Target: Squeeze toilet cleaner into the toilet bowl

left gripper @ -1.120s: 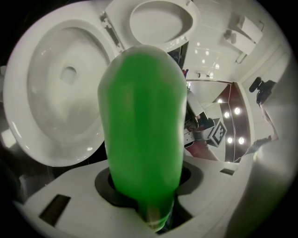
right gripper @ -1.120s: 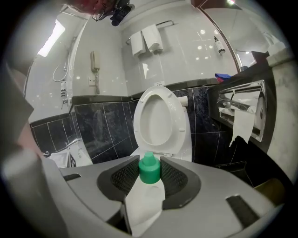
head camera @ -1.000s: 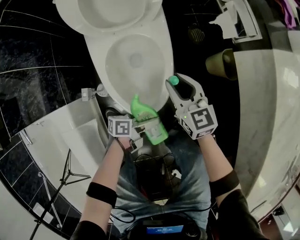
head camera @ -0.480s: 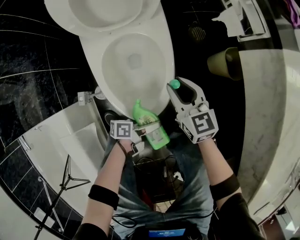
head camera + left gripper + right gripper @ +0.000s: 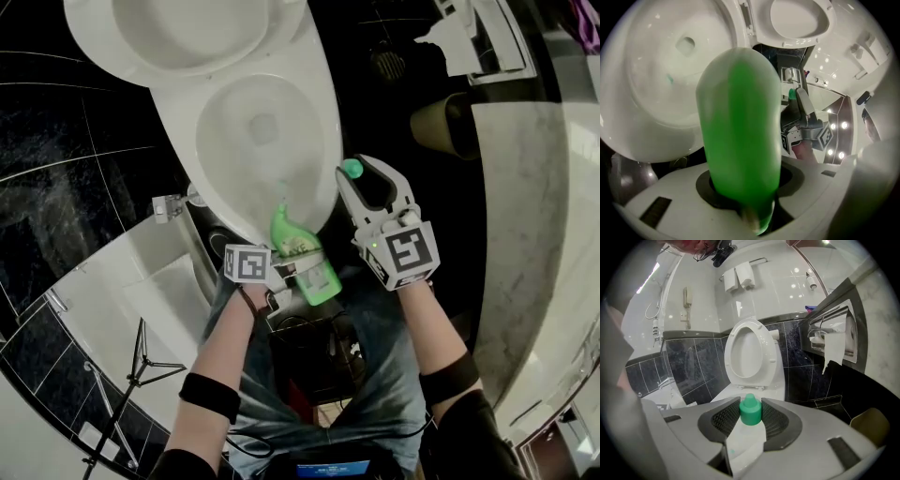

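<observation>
The white toilet bowl (image 5: pixel 246 141) stands open with its lid and seat (image 5: pixel 178 37) raised. My left gripper (image 5: pixel 298 261) is shut on the body of the green cleaner bottle (image 5: pixel 302 255). The bottle's nozzle (image 5: pixel 279 212) points at the bowl's near rim. In the left gripper view the bottle (image 5: pixel 740 131) fills the space between the jaws of the left gripper (image 5: pixel 745 192), with the bowl (image 5: pixel 656 89) behind it. My right gripper (image 5: pixel 354 174) hovers by the bowl's right rim, shut on the bottle's green cap (image 5: pixel 352 169). The cap (image 5: pixel 750 409) sits between the pads of the right gripper (image 5: pixel 750 412), facing the toilet (image 5: pixel 750 357).
A toilet-paper holder (image 5: pixel 478 42) hangs on the right wall, with a tan bin (image 5: pixel 450 122) below it beside a marble counter (image 5: pixel 534 187). A tripod (image 5: pixel 141 361) stands at the lower left. The person's legs are right behind the grippers. A wall handset (image 5: pixel 687 298) hangs left of the toilet.
Both grippers have sunk slightly toward the bowl's front rim. The bottle's nozzle now reaches over the rim. The grips on bottle and cap are unchanged.
</observation>
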`<action>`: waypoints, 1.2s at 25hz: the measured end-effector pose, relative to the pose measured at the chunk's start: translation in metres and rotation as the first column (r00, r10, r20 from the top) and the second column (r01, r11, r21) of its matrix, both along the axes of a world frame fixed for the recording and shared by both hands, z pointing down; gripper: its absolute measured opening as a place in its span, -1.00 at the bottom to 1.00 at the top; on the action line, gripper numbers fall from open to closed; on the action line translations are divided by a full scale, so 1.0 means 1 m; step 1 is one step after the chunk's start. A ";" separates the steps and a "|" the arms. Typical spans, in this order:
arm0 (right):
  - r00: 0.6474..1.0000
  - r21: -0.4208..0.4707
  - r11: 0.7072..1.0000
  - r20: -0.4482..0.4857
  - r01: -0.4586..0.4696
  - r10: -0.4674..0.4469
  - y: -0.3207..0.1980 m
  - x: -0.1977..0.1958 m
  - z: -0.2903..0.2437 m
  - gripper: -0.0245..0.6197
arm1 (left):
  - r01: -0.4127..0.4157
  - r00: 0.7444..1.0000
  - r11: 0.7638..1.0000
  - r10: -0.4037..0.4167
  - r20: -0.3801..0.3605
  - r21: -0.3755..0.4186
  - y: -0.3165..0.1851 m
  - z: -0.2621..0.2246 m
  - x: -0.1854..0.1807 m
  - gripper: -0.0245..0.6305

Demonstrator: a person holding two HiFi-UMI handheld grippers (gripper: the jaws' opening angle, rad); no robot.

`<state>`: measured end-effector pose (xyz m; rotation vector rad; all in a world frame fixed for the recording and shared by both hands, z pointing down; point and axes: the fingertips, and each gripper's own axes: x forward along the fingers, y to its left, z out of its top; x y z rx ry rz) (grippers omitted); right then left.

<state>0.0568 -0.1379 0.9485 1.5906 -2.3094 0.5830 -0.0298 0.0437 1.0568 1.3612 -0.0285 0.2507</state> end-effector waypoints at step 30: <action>0.985 0.015 0.985 -0.022 -0.171 0.172 -0.012 0.082 -0.017 -0.47 | -0.126 0.991 0.989 0.129 -0.027 0.079 -0.086 -0.012 0.081 -0.37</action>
